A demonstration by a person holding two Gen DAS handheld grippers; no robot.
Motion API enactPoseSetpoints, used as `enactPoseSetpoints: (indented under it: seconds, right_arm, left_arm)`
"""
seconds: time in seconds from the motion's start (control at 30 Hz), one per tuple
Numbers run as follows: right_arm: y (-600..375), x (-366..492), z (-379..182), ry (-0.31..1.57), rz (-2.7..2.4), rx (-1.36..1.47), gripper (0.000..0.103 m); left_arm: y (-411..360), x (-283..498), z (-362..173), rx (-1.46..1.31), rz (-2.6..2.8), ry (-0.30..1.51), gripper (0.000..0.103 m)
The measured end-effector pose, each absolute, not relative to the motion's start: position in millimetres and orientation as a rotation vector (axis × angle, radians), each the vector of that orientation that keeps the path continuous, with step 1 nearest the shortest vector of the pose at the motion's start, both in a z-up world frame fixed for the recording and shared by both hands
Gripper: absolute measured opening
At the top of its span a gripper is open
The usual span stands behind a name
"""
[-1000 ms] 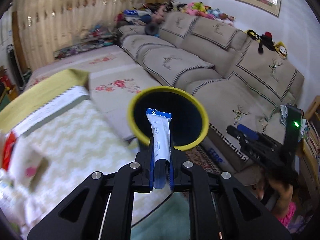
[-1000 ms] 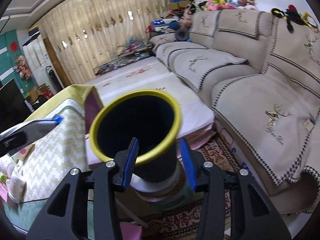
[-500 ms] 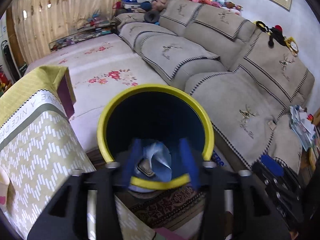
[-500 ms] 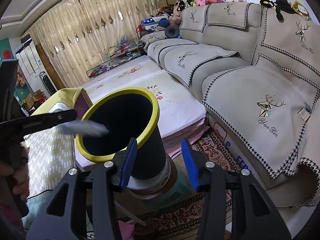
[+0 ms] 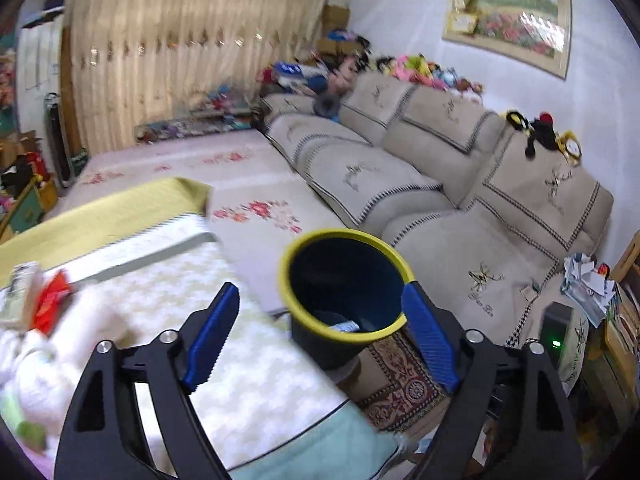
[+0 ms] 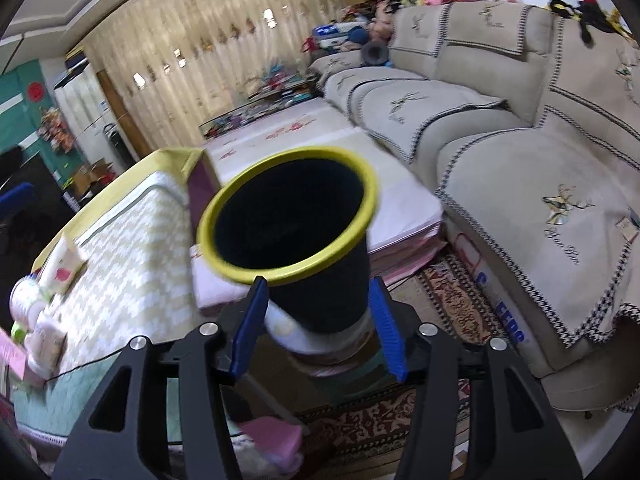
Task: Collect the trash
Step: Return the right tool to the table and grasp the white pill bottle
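Note:
A dark bin with a yellow rim (image 5: 344, 236) (image 6: 288, 276) stands on a low stand beside the table. A blue-and-white wrapper (image 5: 345, 326) lies inside it. My left gripper (image 5: 320, 336) hangs back above the table edge, its jaws opening wide with nothing between them, and the bin shows beyond the pads. My right gripper (image 6: 318, 328) sits low against the bin, its jaws opening. The bin's lower body is between the blue pads (image 6: 248, 328), and I see no firm press on it. More trash lies on the table: a red wrapper (image 5: 50, 300) and white packets (image 6: 64, 260).
The table (image 5: 248, 376) has a zigzag cloth and a black cable across it. A beige sofa (image 6: 540, 184) runs along the right, and a flowered mat (image 5: 248, 184) lies behind the bin. A patterned rug (image 6: 452, 304) covers the floor. A black unit with a green light (image 5: 556, 328) stands at the right.
My left gripper let the wrapper drop into the bin, opened wide and drew back and up. The right gripper came closer to the bin with slightly wider jaws.

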State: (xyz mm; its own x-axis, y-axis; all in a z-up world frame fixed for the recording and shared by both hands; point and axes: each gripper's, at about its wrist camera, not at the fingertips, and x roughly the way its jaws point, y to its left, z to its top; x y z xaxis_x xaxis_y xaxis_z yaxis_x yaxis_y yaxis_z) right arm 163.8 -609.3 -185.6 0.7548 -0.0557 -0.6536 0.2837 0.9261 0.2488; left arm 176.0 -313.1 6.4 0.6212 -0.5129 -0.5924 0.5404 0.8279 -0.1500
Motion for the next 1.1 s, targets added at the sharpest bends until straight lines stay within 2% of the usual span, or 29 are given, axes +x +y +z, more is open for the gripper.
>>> enactPoseSetpoints:
  seconds: [0.1, 0.33, 0.53, 0.63, 0.8, 0.97, 1.1]
  right_arm:
    - [-578.5, 168.0, -182.9, 0.708, -0.127, 0.314, 0.051]
    - [-485.4, 176.1, -172.0, 0.735, 0.078, 0.201, 0.054]
    - [-406.8, 175.5, -159.8, 0.727, 0.277, 0.109, 0.068]
    - [-377.0, 176.7, -154.3, 0.729, 0.35, 0.053, 0.075]
    - [-338.1, 175.1, -146.8, 0.722, 0.475, -0.107, 0.094]
    - [-310.3, 183.8, -152.0, 0.712, 0.497, -0.317, 0.096]
    - [-305.5, 203.8, -160.3, 0.76, 0.547, -0.336, 0.096]
  left_arm:
    - [-260.1, 158.5, 21.0, 0.02, -0.532, 0.63, 0.089]
    - [-138.7, 122.2, 35.5, -0.02, -0.336, 0.581, 0.092]
    - [-60.5, 91.9, 34.3, -0.059, -0.245, 0.556, 0.092]
    - [-37.1, 78.1, 26.4, -0.067, -0.228, 0.568, 0.092]
    - [-13.5, 62.1, 11.3, -0.089, -0.199, 0.578, 0.092]
    - [5.1, 57.8, -1.0, -0.108, -0.162, 0.591, 0.092]
    - [5.3, 59.3, -3.3, -0.105, -0.164, 0.59, 0.092]
